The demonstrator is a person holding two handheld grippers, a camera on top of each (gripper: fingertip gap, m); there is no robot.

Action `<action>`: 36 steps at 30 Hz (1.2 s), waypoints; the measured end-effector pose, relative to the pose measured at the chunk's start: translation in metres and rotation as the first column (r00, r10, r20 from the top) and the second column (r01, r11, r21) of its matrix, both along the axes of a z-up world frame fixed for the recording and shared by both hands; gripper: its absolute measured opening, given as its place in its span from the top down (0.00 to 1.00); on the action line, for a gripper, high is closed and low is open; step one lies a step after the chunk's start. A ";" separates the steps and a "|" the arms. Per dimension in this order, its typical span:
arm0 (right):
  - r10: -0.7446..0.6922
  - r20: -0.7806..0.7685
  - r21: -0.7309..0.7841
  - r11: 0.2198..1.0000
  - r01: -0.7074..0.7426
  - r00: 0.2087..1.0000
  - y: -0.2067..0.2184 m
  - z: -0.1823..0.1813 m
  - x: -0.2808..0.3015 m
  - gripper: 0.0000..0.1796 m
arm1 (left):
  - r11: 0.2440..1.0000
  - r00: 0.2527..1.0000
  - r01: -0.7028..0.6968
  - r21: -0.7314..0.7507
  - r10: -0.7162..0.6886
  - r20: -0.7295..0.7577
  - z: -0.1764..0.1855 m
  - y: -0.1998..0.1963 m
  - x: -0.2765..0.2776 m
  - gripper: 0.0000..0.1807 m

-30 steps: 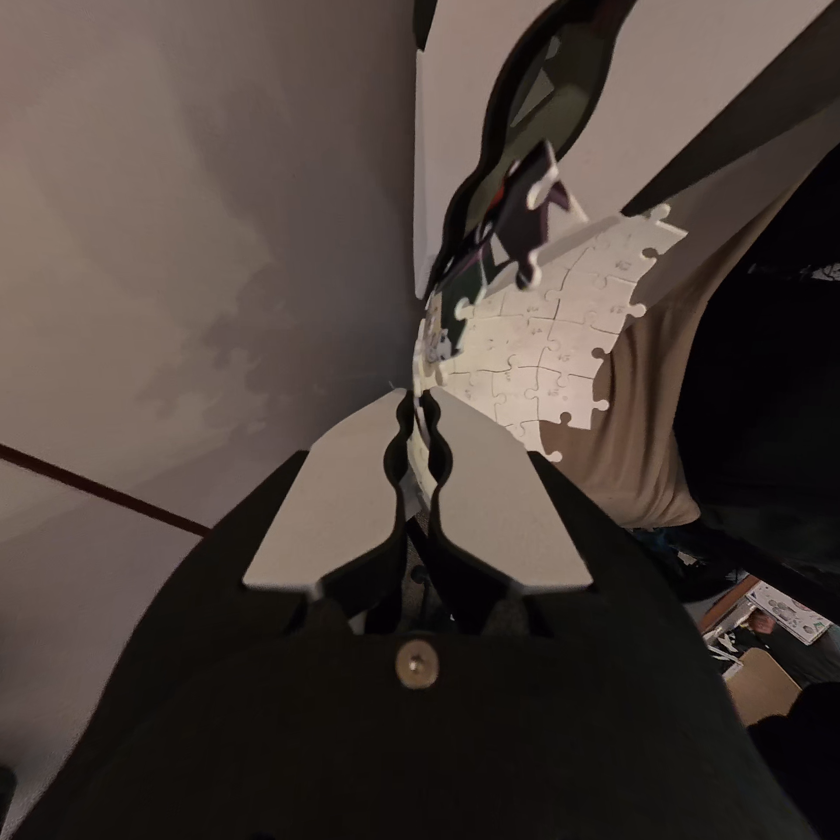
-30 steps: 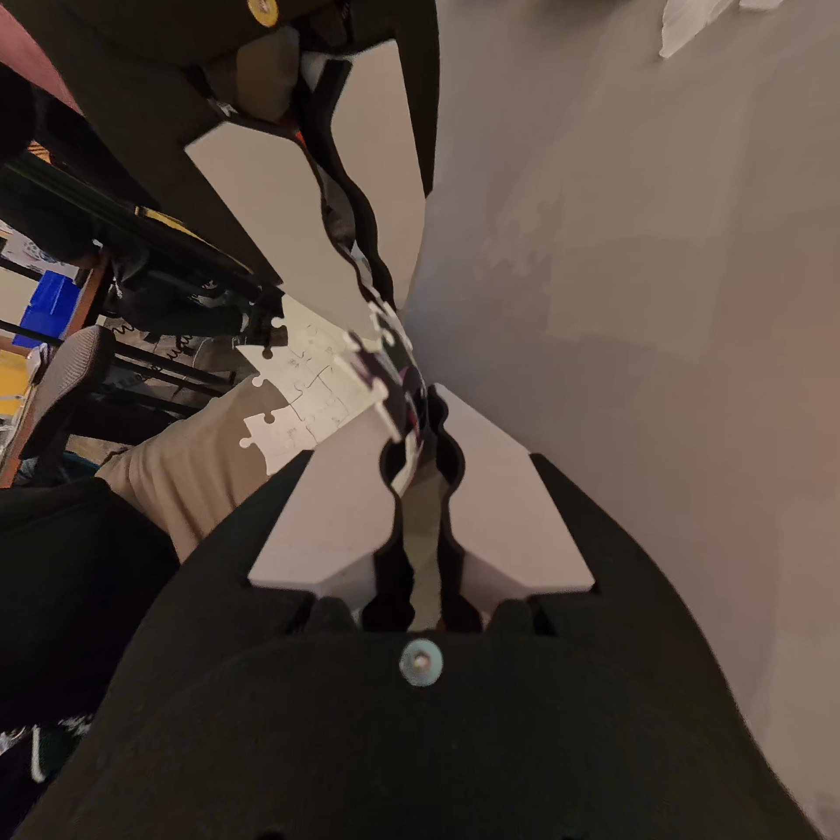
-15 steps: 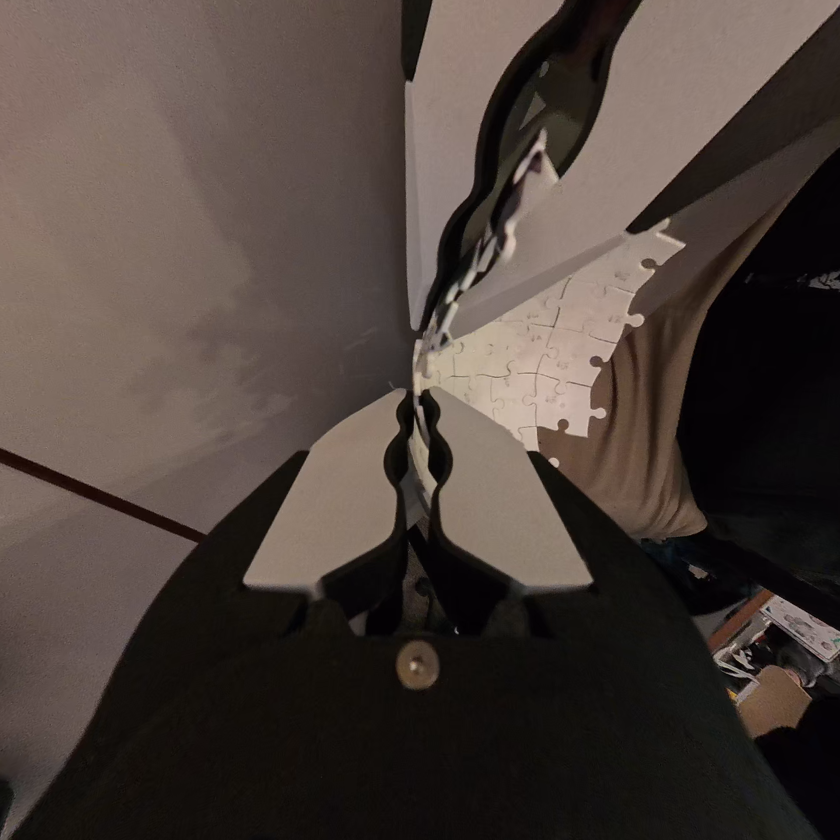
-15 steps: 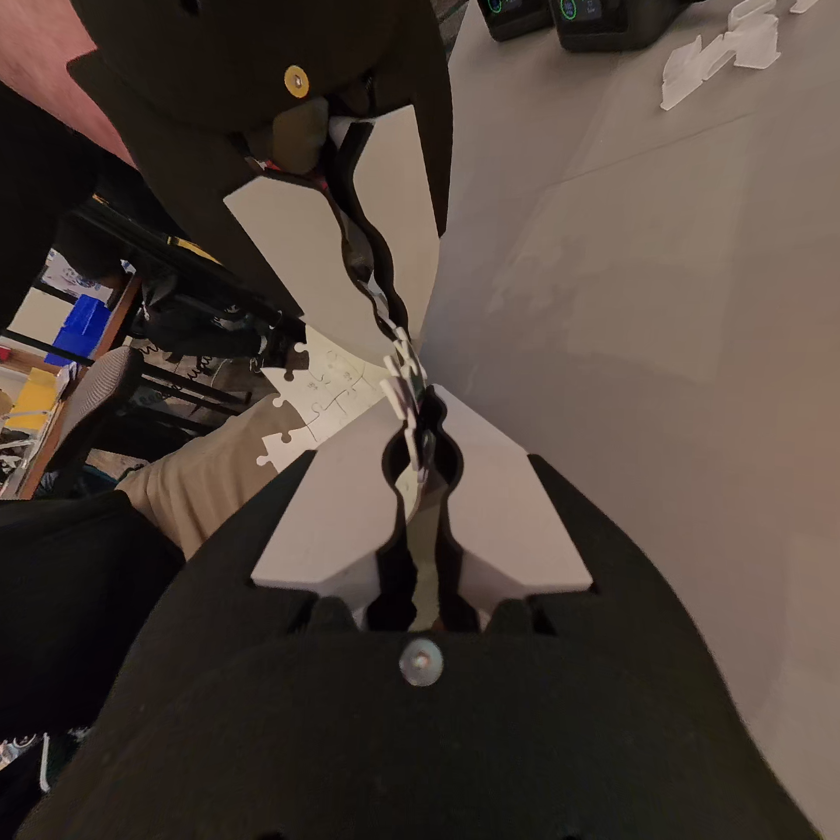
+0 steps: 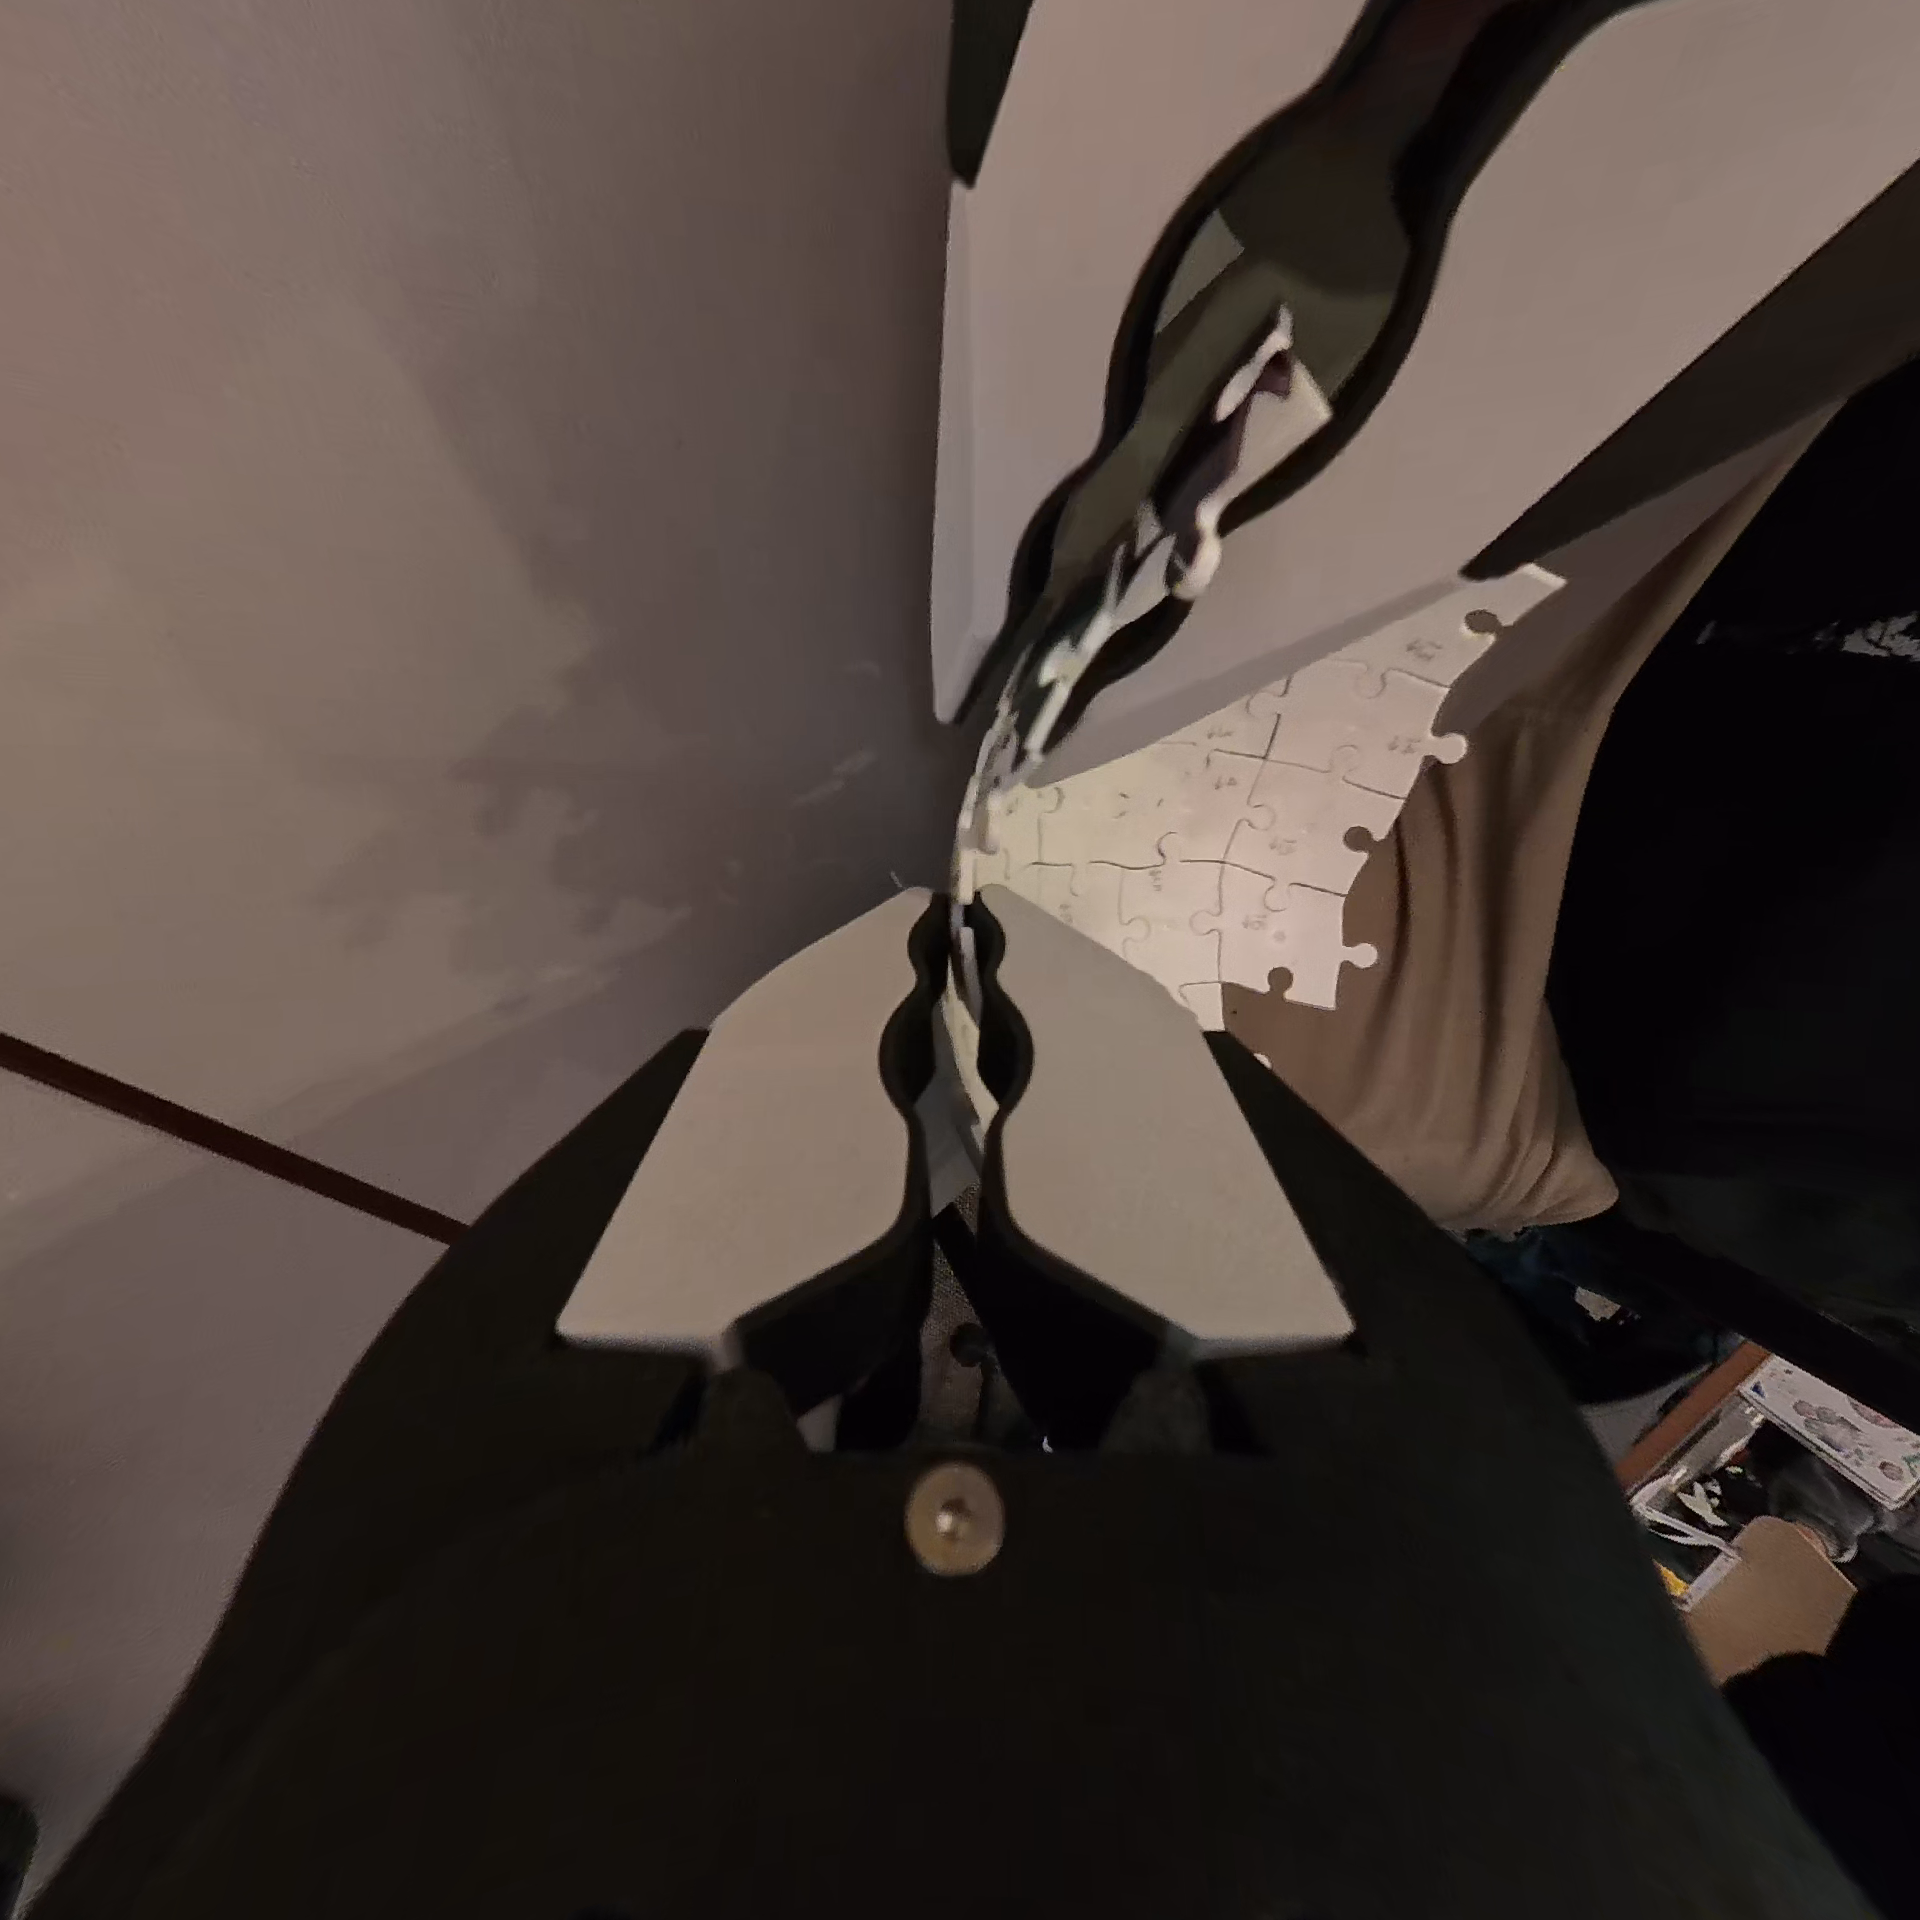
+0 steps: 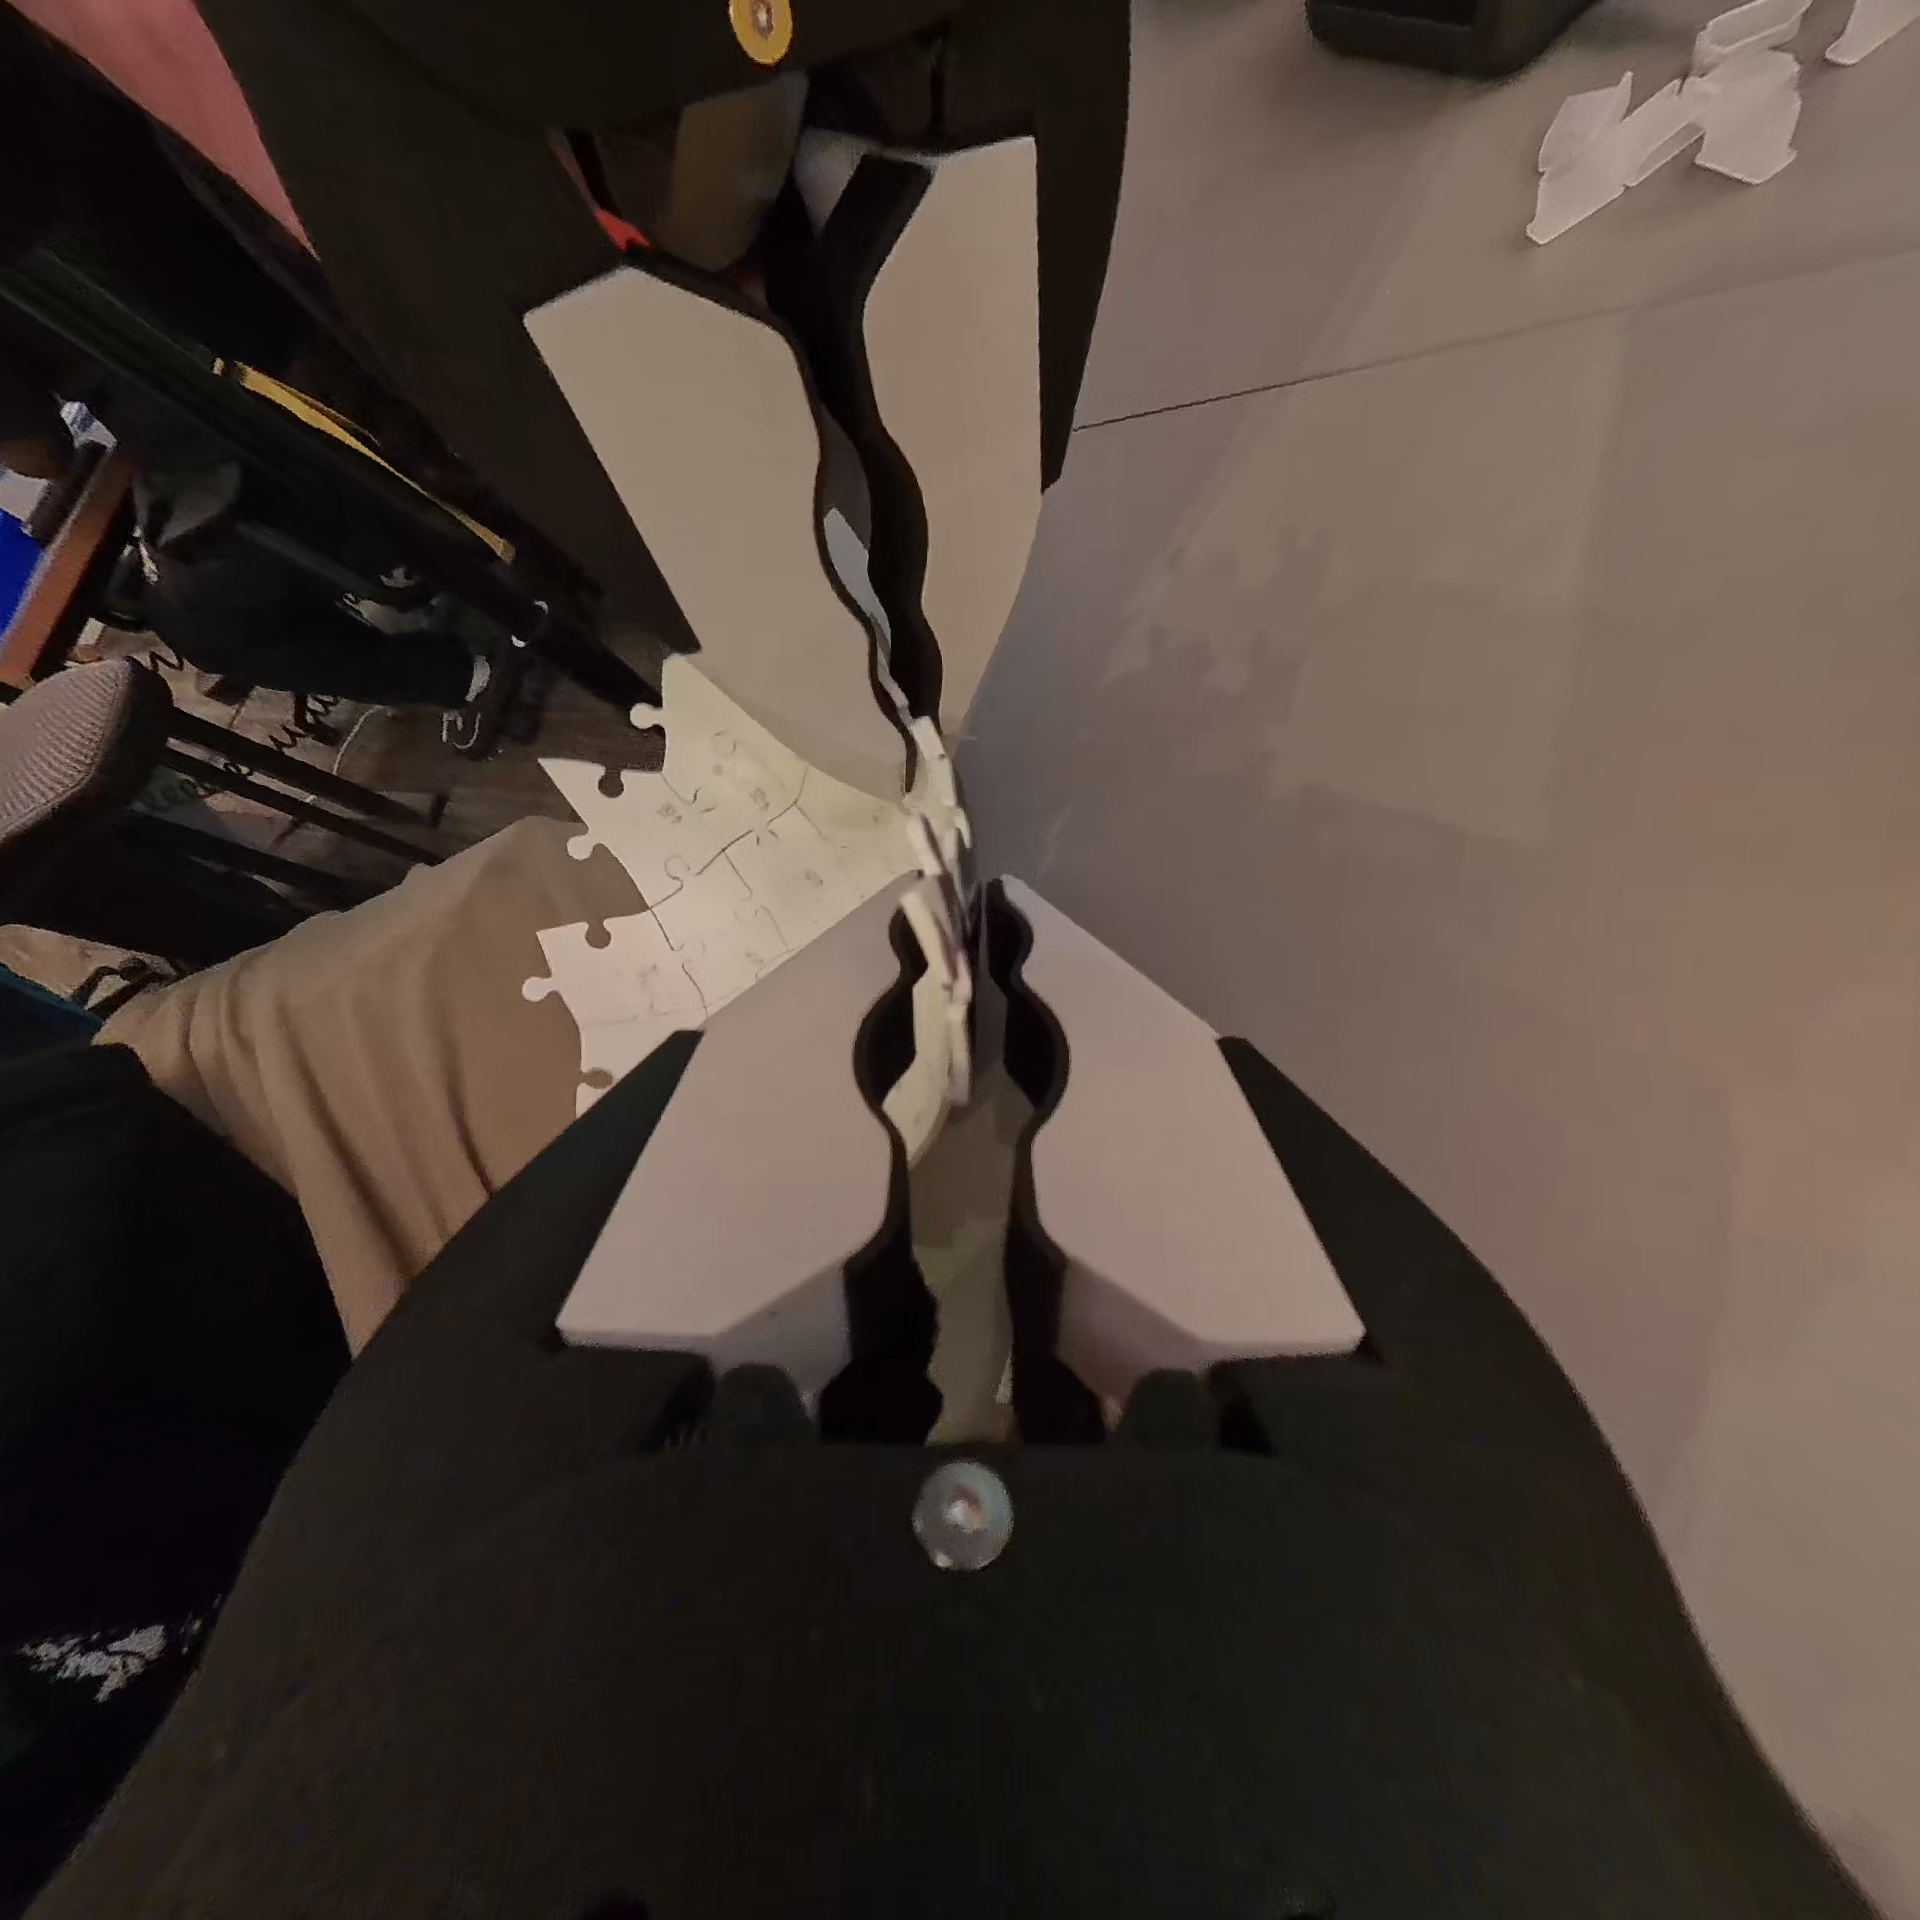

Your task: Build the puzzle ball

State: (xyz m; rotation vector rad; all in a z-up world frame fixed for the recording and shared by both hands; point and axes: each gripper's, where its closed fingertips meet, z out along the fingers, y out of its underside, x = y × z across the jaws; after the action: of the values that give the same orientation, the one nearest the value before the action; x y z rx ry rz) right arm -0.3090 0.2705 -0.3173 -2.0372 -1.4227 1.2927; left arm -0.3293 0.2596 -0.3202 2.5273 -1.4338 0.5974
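Showing small handwritten marks on the white back of almost every piece, the curved puzzle panel (image 5: 1236,831) is held in the air between the two tools; the marks are too small and faint to make out. No brand is visible on the tools. The panel is made of many joined pieces, with knobs and notches along its free edge, and it bends like a part of a ball shell. Its printed side, dark with purple and white, is seen only edge-on.

The left gripper (image 5: 964,914) has its fingers nearly together and pinches the near edge of the panel. The right gripper (image 6: 951,935) is also narrow and grips a dark printed loose piece (image 6: 951,966) at the rim of the panel (image 6: 727,862), just beside the tip of the left gripper (image 6: 920,727). In the left view the right gripper (image 5: 1049,717) comes from above with this piece (image 5: 1205,488) between its fingers.

Compared with one second before, the loose piece is turned from flat-on to almost edge-on and sits closer to the panel rim. More of the grey table (image 6: 1507,727) is now in view, with white loose pieces (image 6: 1683,125) lying far off.

Behind the panel is a person's beige trouser leg (image 5: 1455,987).
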 end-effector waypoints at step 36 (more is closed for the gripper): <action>0.079 0.016 -0.008 0.997 -0.079 0.997 -0.007 -0.002 0.007 1.00 | 1.000 0.998 0.003 0.014 -0.003 0.061 -0.001 -0.003 0.009 0.99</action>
State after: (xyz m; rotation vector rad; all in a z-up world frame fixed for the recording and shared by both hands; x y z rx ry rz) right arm -0.3020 0.2640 -0.3193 -2.0197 -1.5224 1.3174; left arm -0.3202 0.2561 -0.3216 2.5376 -1.4662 0.6723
